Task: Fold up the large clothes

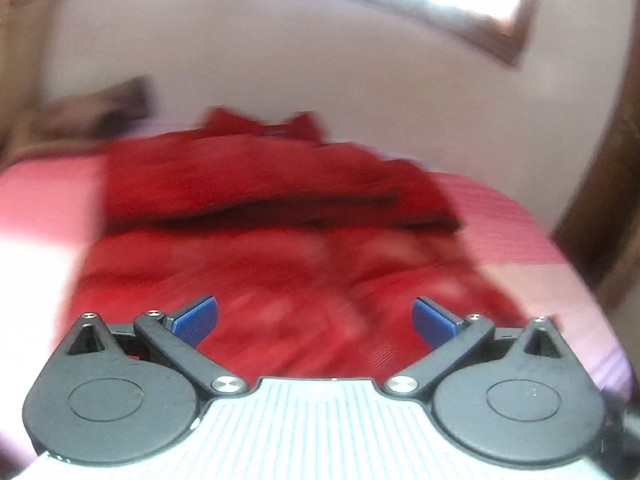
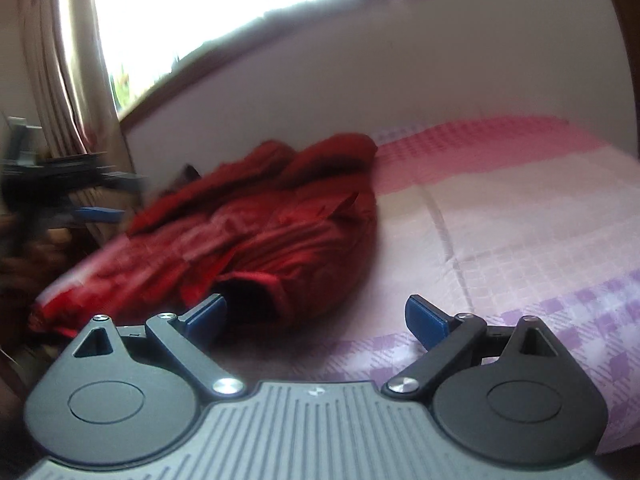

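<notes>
On the bed (image 2: pixel 520 208), with its pink and lilac checked cover, a red jacket (image 2: pixel 256 232) lies crumpled near the wall. Left tongs (image 1: pixel 314 318) hang spread wide just above the red cloth, pinching nothing. Right tongs (image 2: pixel 316 318) are likewise spread and empty, beside the jacket's cuff.

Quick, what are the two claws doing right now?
Left gripper: open, holding nothing, above the red padded jacket.
Right gripper: open, holding nothing.
</notes>
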